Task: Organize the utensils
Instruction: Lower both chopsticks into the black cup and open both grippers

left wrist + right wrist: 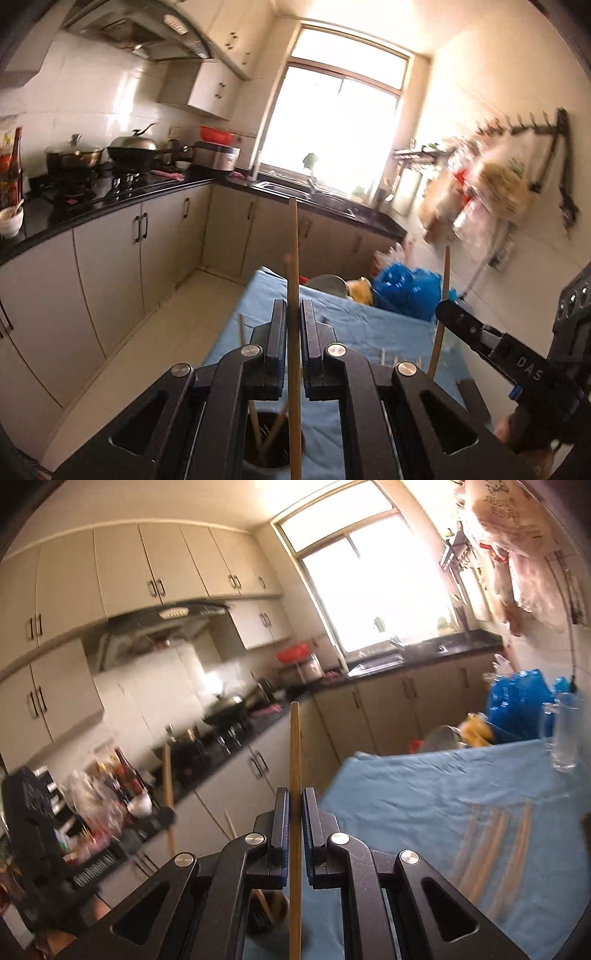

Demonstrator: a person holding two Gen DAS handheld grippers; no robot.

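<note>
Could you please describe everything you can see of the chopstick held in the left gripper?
The chopstick is a long, thin, light-brown stick that looks like wood or bamboo. It stands nearly upright, clamped between the blue pads of the shut left gripper, its top end rising well above the fingers. Its lower part runs down in front of a dark holder with more sticks, on the blue cloth; whether it touches the holder is unclear.

A bright window fills the upper middle of the left wrist view. At left, a lidded wok sits on the black counter under a range hood. At lower right, a blue bag sits beyond the blue tablecloth. A clear glass stands at right of the right wrist view.
</note>
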